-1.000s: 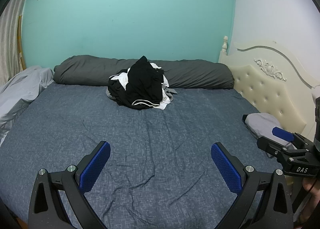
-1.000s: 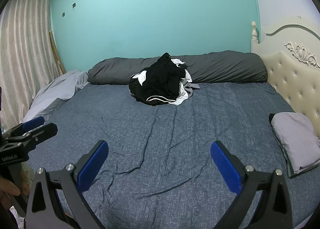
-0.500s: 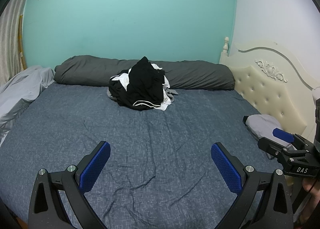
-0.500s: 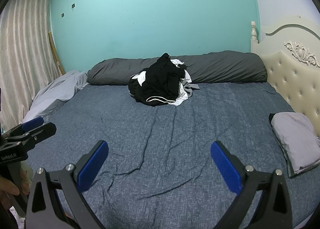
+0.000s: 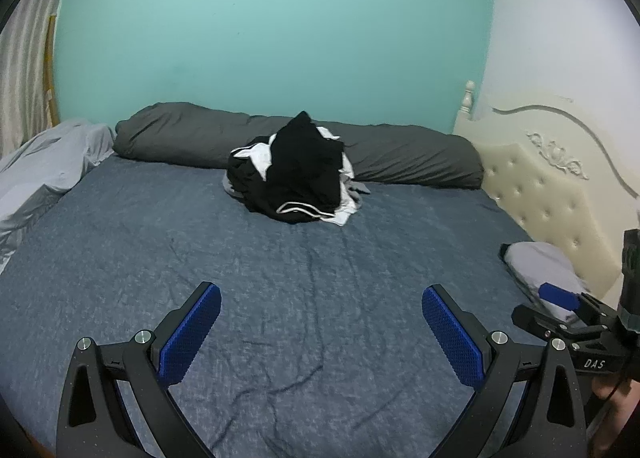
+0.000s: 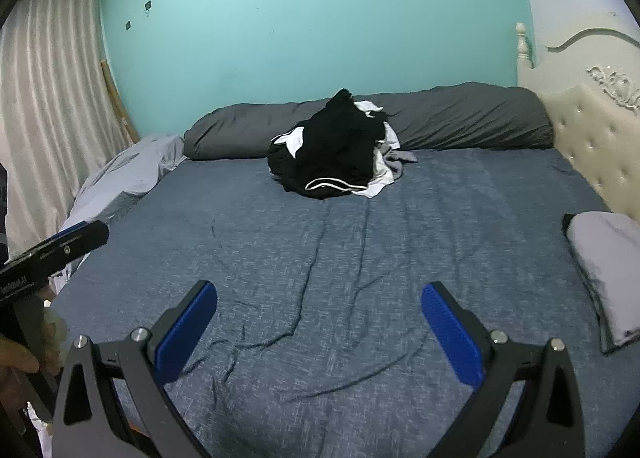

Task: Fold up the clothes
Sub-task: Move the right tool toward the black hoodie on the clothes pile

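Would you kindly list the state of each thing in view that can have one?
Left gripper: open, empty, above the bed.
Right gripper: open, empty, above the bed.
Clothes pile: heaped, unfolded, against the bolster.
Grey garment: folded, by the headboard.
Bedsheet: spread, wrinkled.
Curtain: drawn.

Matt cloth sheet (image 5: 320,278) (headboard (image 5: 540,198) seemingly leatherette)

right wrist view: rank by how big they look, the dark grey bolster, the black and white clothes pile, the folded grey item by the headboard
1. dark grey bolster, widest.
2. clothes pile.
3. folded grey item, partly cut off and nearer the camera, so its place against the pile is unsure.
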{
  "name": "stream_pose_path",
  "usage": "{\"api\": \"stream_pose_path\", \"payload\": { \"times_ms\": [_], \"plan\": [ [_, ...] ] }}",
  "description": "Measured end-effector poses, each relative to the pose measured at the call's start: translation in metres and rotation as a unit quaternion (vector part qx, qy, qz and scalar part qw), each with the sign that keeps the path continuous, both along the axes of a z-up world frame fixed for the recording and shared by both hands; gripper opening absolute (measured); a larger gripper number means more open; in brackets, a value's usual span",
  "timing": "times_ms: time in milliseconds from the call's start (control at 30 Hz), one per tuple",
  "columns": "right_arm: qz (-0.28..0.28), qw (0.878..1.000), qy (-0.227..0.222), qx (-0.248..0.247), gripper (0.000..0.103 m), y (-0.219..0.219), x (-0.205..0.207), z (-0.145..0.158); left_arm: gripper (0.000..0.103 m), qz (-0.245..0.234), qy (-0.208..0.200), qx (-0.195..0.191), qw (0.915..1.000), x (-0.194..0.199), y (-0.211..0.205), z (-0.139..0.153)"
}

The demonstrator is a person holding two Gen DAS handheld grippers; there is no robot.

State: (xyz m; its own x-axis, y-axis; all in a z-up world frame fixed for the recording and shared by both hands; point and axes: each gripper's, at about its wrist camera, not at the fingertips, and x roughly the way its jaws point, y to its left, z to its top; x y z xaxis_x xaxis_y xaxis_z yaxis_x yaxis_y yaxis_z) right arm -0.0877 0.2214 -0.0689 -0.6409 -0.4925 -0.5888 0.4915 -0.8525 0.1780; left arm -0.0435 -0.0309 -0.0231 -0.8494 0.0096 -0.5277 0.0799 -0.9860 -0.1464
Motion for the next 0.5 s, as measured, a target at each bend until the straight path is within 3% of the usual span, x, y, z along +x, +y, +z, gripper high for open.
{"api": "stream_pose_path", "payload": {
  "times_ms": [400, 500],
  "plan": [
    [0.030, 0.999, -0.023, 0.004, 0.103, -0.053, -0.099, -0.051, 0.103, 0.024, -0.013, 0.022, 0.9994, -0.089, -0.045, -0.062],
    [0.037, 0.997, -0.064, -0.020, 0.103, -0.068, -0.141, -0.072, 0.103, 0.028, -0.019, 0.034, 0.9989, -0.116, -0.058, -0.081]
  ]
}}
